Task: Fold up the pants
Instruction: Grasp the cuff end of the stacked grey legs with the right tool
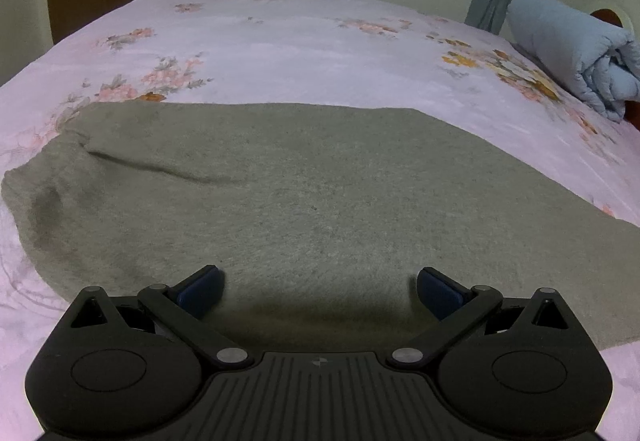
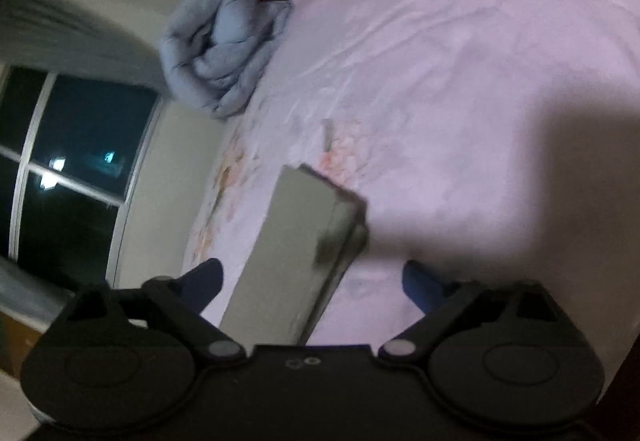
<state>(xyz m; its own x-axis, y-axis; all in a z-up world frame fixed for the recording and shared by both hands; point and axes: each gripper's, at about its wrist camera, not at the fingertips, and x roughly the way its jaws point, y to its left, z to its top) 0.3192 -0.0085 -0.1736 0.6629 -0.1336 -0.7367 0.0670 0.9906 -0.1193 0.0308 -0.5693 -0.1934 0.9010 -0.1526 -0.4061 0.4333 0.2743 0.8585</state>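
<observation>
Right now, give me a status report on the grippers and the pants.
Left gripper open, low over grey pants. Right gripper open, pants end between fingers, ungripped. Pants flat on floral bedsheet. Rolled blue quilt at bed edge, apart.

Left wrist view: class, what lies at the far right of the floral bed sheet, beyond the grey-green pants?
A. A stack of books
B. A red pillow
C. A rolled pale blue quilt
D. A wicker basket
C: a rolled pale blue quilt sits at the right edge of the floral bed sheet, beyond the grey-green pants.
</observation>
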